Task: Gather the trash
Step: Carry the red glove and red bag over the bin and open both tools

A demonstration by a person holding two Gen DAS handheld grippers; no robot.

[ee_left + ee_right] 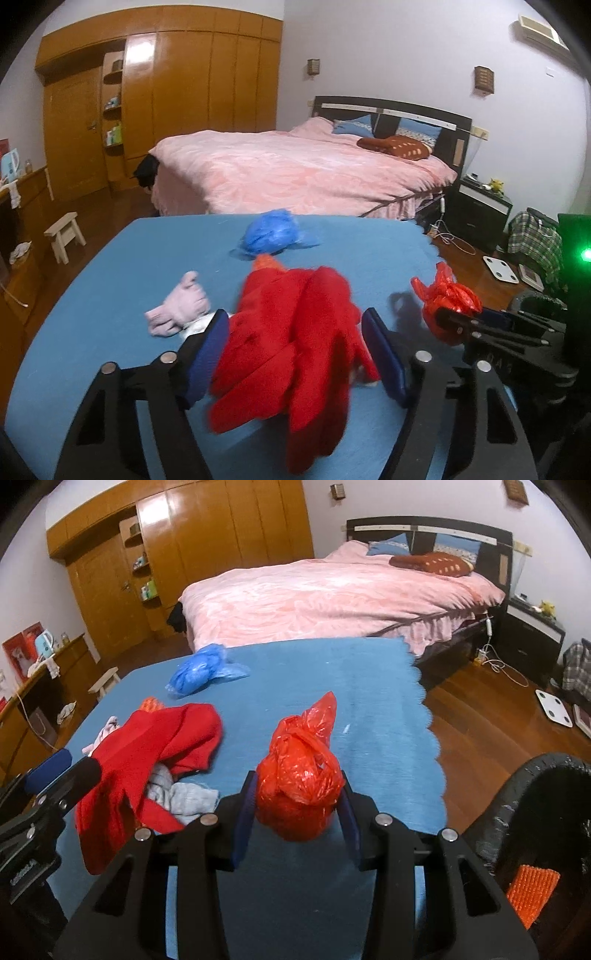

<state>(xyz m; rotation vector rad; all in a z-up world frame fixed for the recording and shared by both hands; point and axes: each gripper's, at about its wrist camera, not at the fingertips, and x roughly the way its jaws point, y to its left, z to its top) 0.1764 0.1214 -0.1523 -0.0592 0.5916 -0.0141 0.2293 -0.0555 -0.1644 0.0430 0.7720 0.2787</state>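
A knotted red plastic bag (pixel 301 775) is clamped between the pads of the right gripper (pixel 297 812), above the near right part of the blue-covered table (pixel 369 686). A black-lined trash bin (pixel 517 797) is seen just right of the table edge. The left gripper (pixel 291 354) is spread open around a red garment (pixel 295 332), which is not pinched. A blue plastic bag (pixel 203 672) lies at the far left. The thin film could be torn or slipped from, and the bag dropped beside the bin.

Red garment (pixel 291 339) motion-blurred between tongs
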